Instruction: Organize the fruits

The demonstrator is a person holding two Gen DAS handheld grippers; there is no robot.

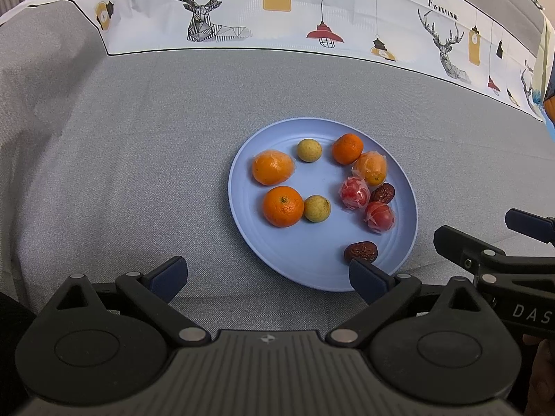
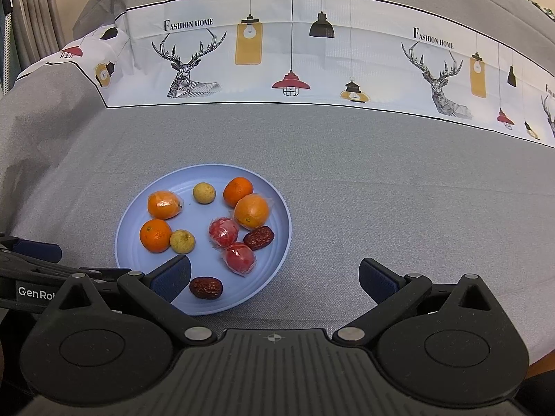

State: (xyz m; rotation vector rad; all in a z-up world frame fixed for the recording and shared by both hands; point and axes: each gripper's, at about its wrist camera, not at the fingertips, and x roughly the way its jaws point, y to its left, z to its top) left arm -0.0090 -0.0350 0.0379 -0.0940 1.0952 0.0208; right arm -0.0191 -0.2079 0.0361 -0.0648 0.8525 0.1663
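Observation:
A light blue plate (image 1: 312,270) (image 2: 274,208) lies on grey cloth and carries several fruits: bare and plastic-wrapped oranges (image 1: 282,205) (image 2: 155,235), two small yellow-green round fruits (image 1: 316,208) (image 2: 182,241), two wrapped red fruits (image 1: 379,216) (image 2: 239,258) and two dark red dates (image 1: 360,251) (image 2: 205,287). My left gripper (image 1: 269,279) hangs open over the cloth at the plate's near left edge, nothing between its fingers. My right gripper (image 2: 275,279) is open too, spanning the plate's near right rim, its left pad close to a date.
Grey tablecloth (image 1: 138,173) covers the surface around the plate. A white band printed with deer and lamps (image 2: 295,52) runs across the far side. Curtains (image 2: 31,17) hang at the far left. The other gripper's body shows at each view's edge.

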